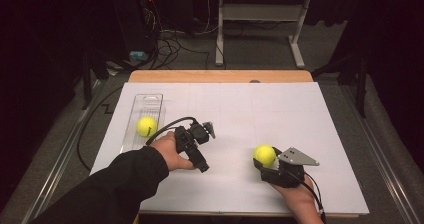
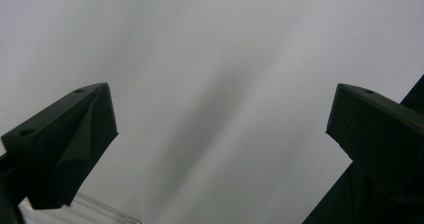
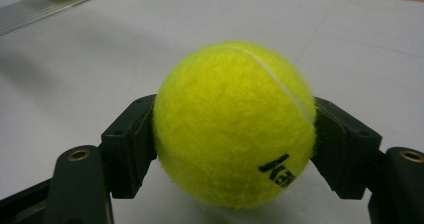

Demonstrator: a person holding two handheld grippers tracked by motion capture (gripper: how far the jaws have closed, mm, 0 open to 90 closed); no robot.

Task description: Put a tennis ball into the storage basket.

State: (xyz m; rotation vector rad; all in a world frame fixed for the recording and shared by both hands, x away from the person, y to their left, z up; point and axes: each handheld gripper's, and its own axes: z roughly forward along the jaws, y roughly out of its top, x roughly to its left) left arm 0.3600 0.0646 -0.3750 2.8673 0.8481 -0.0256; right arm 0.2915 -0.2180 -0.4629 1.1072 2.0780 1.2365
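The right claw (image 1: 266, 160) has its jaws pressed against both sides of a tennis ball (image 1: 264, 155), as the right gripper view shows plainly: the ball (image 3: 235, 124) sits squarely between the two black jaws, just above the white sheet on the table (image 1: 250, 114). What the coming move likely turns on is the clear tray (image 1: 145, 115), which lies well apart from this ball, to its left and farther back, near the sheet's left edge, with its long axis running away from the person. A second tennis ball (image 1: 147, 126) already rests in the tray's near half, so the free room is in its far half.

Between the held ball and the tray stands the left claw (image 1: 206, 149), held by the left hand (image 1: 170, 151). Its jaws are spread wide with nothing between them, pointing at bare sheet. It sits just beside the tray and would probably have to give way.
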